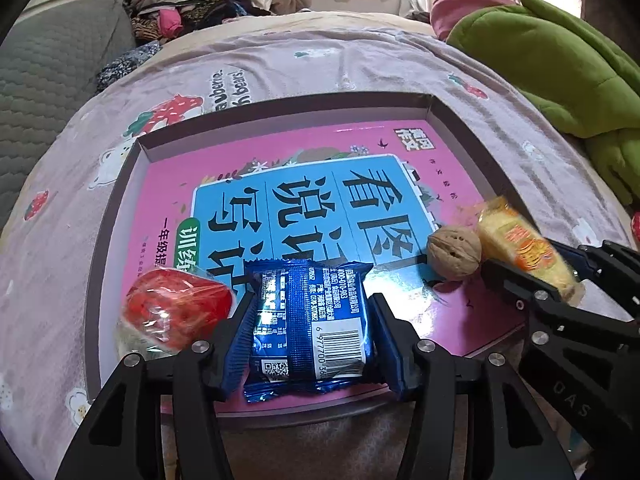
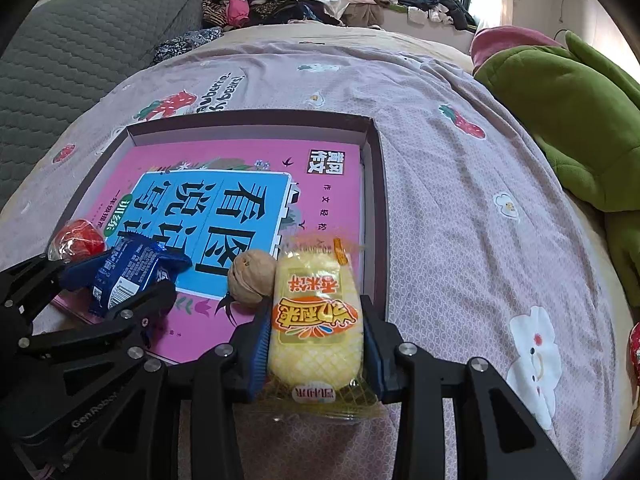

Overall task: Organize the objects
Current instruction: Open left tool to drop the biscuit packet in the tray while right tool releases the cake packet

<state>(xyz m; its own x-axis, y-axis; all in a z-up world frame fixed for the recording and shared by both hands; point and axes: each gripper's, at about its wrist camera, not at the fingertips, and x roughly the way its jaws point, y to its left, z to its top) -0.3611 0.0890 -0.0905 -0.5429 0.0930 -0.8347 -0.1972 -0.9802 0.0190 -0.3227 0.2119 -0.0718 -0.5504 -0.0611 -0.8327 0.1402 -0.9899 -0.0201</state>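
The red candy [image 1: 178,312] and walnut [image 1: 454,254] lie in the box [image 1: 460,128] already, while the left gripper [image 1: 312,332] fingers pinch the blue packet [image 1: 310,320] and the right gripper [image 2: 316,344] fingers pinch the yellow snack [image 2: 316,320] over it.

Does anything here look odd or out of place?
Nothing looks spilled or damaged. One red-wrapped snack lies alone on the bedspread, apart from the box holding the others.

Two matte black grippers, blue pads inside

The left gripper [image 1: 312,316] shows angular black linkages, silver round screw heads and ribbed blue pads [image 1: 242,332]; the right gripper [image 2: 316,344] looks the same, with faint grey lettering on its body.
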